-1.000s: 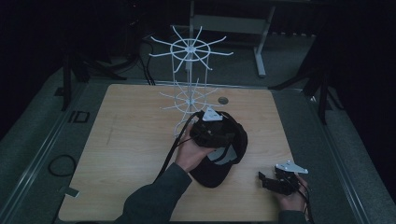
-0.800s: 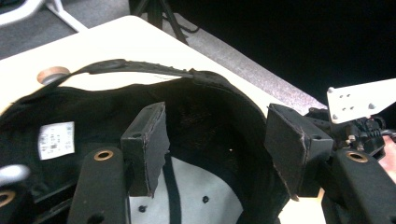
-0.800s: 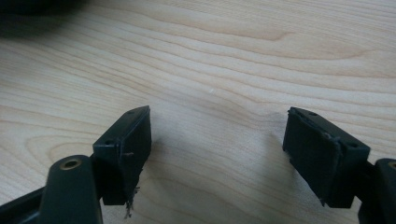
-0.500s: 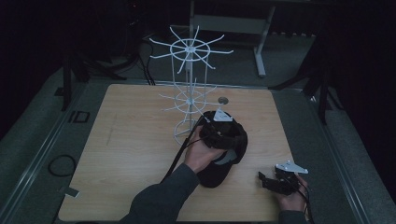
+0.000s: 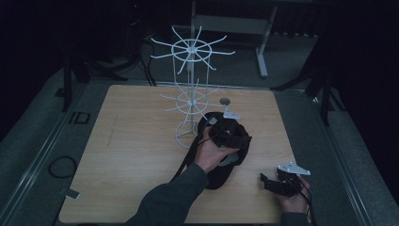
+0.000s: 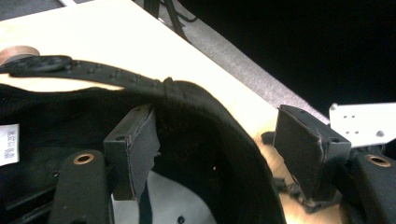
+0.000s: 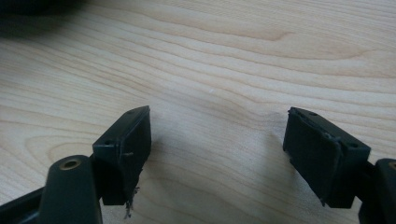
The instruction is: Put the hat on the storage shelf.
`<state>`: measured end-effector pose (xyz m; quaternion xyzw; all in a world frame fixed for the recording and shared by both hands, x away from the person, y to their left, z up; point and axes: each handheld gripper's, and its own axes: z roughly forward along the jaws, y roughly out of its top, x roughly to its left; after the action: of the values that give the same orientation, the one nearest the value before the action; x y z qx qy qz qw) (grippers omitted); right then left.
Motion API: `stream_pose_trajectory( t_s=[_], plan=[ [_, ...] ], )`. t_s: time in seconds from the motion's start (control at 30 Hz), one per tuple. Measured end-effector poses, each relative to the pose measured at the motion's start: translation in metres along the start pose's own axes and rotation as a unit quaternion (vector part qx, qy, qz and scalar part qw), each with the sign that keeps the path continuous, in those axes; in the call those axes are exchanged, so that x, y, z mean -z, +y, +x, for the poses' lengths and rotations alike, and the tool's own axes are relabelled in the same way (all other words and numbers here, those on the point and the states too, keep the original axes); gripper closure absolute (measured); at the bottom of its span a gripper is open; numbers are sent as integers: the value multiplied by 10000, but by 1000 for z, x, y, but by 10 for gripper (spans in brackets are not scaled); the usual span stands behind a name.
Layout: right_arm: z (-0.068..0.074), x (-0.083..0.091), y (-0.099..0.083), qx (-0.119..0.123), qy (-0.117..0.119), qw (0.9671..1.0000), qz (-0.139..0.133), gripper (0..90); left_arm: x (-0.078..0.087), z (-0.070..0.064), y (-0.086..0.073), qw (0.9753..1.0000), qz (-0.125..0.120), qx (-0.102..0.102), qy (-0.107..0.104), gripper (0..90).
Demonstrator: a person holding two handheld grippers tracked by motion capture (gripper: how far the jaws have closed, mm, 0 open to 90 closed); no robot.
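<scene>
A black cap (image 5: 220, 176) lies upside down on the wooden table (image 5: 136, 155), right of the white wire rack (image 5: 190, 94). My left gripper (image 5: 234, 139) sits over it, open. In the left gripper view, the cap's rim (image 6: 224, 140) runs between the jaws, one jaw inside the cap and the other outside, with the left gripper (image 6: 217, 130) straddling it. The cap's adjustment strap (image 6: 93, 74) stretches off to the left. My right gripper (image 5: 266, 182) rests near the front right corner, and the right gripper (image 7: 219, 126) is open over bare wood.
The rack has two tiers of spokes, and its base (image 5: 186, 137) stands just left of the cap. A small round disc (image 5: 225, 100) lies behind the cap. The left gripper's cable (image 5: 186, 162) trails along the forearm. Dark floor surrounds the table.
My left gripper has moved right and slightly away across the cap, and the cap has shifted a little with it. The right gripper has stayed put.
</scene>
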<state>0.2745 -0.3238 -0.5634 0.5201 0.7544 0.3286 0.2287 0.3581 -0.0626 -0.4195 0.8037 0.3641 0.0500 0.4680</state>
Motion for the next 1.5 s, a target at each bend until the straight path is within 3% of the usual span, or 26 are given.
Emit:
stream_pose_trajectory(
  t_s=[0.1, 0.23, 0.33, 0.57, 0.7, 0.77, 0.9, 1.17, 1.5],
  plan=[
    [0, 0, 0, -2, 0, 10000, -1, 231, -5, -1, 2, 10000, -22, 59, -5, 367],
    [0, 0, 0, 6, 4, 10000, -3, 230, -7, 0, 3, 9999, 7, 93, 51, 576],
    [0, 0, 0, 16, 3, 10000, -10, 230, -4, -1, 2, 10000, -10, 42, 59, 674],
    [0, 0, 0, 5, 4, 10000, -3, 230, 12, -7, 1, 9997, -108, -141, -165, 834],
    [0, 0, 0, 16, 1, 10000, -10, 230, 21, -11, 3, 9989, -170, -316, -288, 865],
    [0, 0, 0, 13, 2, 10000, -7, 230, 21, -11, 3, 9989, -170, -316, -288, 866],
    [0, 0, 0, 15, 3, 10000, -7, 230, 33, -11, 7, 9975, -287, -356, -541, 871],
    [0, 0, 0, 23, 5, 10000, 3, 229, 43, -14, 15, 9954, -373, -520, -710, 871],
    [0, 0, 0, 24, 5, 10000, 0, 228, 49, -21, 23, 9905, -488, -804, -1006, 871]
  ],
)
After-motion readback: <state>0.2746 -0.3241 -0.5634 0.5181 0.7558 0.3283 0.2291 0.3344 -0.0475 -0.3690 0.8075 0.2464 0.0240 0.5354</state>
